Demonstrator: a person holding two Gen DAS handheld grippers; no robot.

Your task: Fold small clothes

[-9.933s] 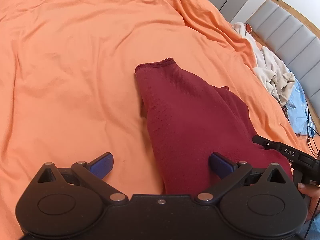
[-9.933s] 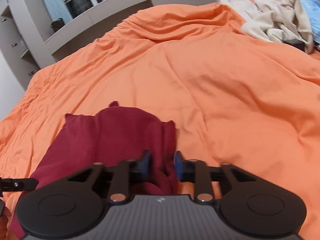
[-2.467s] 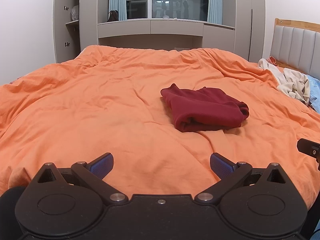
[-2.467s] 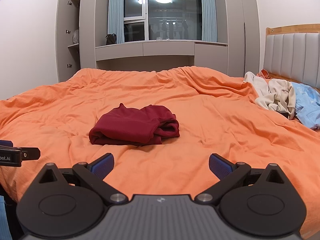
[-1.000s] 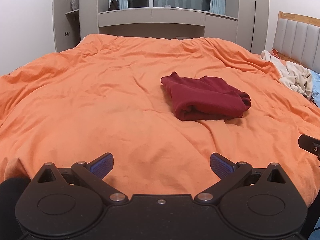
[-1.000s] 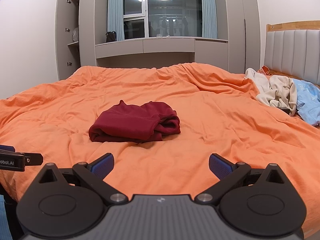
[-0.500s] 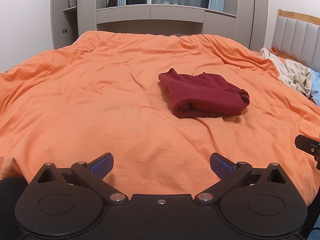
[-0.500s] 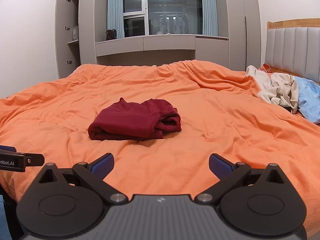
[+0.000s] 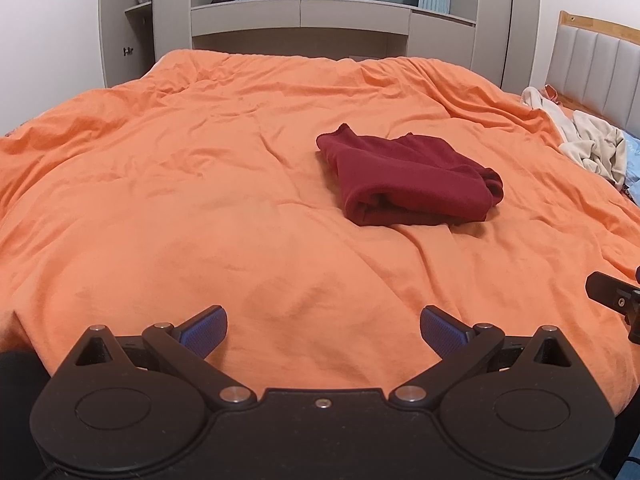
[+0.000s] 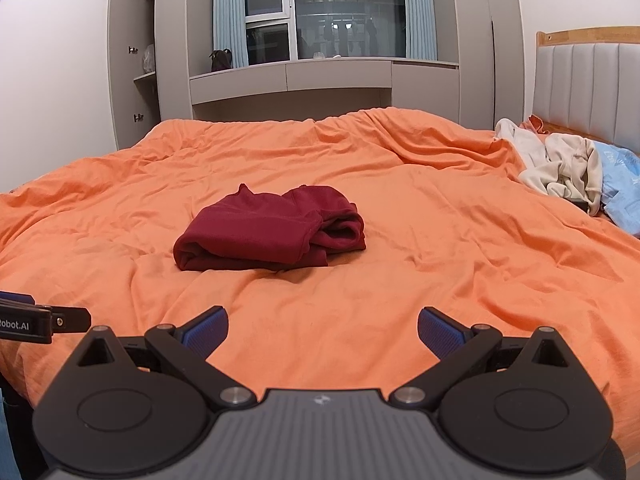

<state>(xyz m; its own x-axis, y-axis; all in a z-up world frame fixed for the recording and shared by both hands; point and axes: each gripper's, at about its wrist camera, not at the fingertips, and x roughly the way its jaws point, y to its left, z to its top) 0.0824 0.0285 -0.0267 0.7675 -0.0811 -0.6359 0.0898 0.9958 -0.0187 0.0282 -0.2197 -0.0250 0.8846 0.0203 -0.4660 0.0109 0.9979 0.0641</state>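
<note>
Both tongs hang released above the near edge of the bed, gripping nothing: the left gripper shows its blue pads spread wide, and the right gripper stands equally splayed. Ahead of them stretches the rumpled orange duvet, bare between the fingertips and the cloth. On it lies the folded maroon garment, a thick bundle well apart from both tools; from the left wrist it sits toward one o'clock, from the right wrist toward eleven o'clock. Nothing lies between either tool and the bundle. At two to three o'clock, near the padded headboard, a heap of cream clothes rests against a light blue garment. The right wrist view shows the whole window with a ceiling lamp mirrored in it and the wardrobe shelves at ten o'clock; the left wrist view cuts the window short. Each view catches a black edge of the other tool at its side border.
</note>
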